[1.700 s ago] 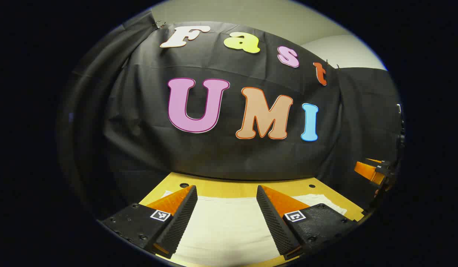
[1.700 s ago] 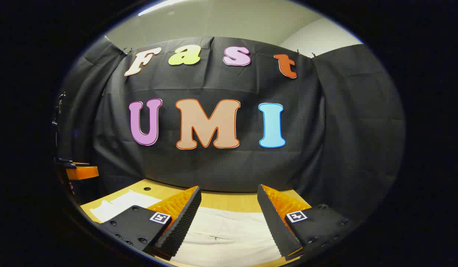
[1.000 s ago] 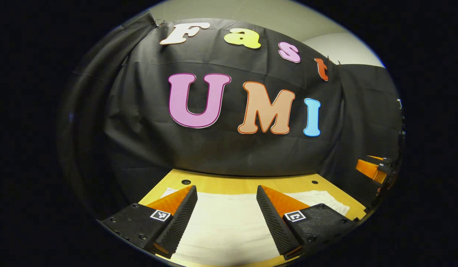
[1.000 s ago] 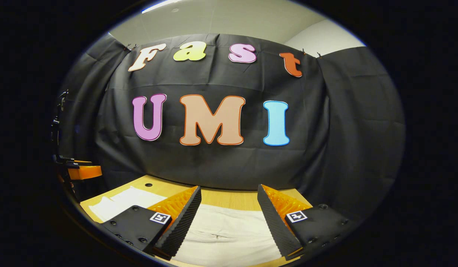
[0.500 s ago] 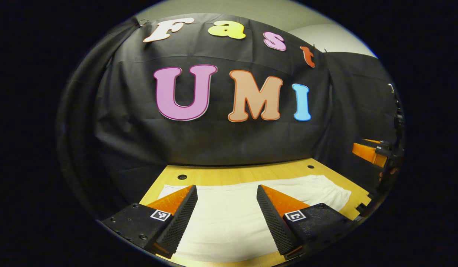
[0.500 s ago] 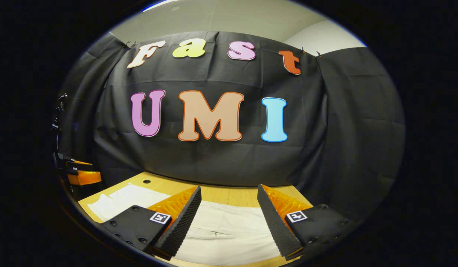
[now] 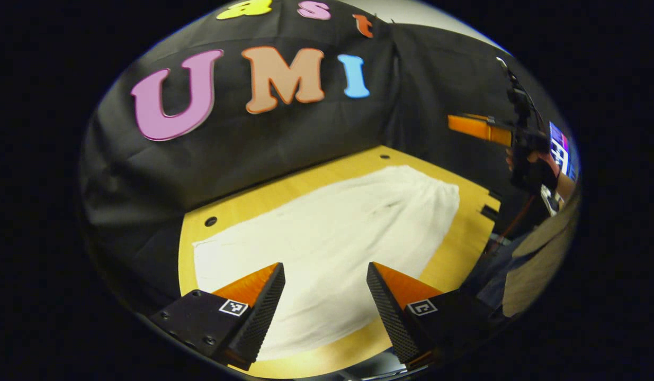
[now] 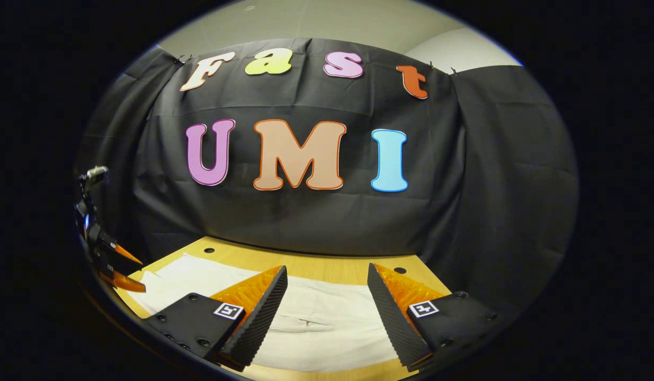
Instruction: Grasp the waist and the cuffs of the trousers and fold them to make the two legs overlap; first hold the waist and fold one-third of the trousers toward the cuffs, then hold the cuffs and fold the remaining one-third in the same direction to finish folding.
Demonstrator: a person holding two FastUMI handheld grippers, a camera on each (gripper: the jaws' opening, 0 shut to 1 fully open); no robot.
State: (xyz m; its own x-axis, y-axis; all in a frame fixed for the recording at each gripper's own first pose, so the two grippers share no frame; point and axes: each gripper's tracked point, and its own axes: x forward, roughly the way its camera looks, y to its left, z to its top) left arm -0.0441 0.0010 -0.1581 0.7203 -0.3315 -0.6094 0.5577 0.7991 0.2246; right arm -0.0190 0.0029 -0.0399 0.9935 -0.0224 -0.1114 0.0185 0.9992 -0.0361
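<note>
We hold the left gripper (image 7: 325,275) and the right gripper (image 8: 327,278) with jaws wide apart and empty, both above the white trousers (image 7: 327,233) lying flat on the wooden table (image 7: 464,243). If we pinch only the top layer, or scrape the board, the legs may overlap crookedly.

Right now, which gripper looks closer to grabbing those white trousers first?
Probably left: the left gripper is open, tilted down over the trousers. The right gripper, also open, looks more level.
</note>
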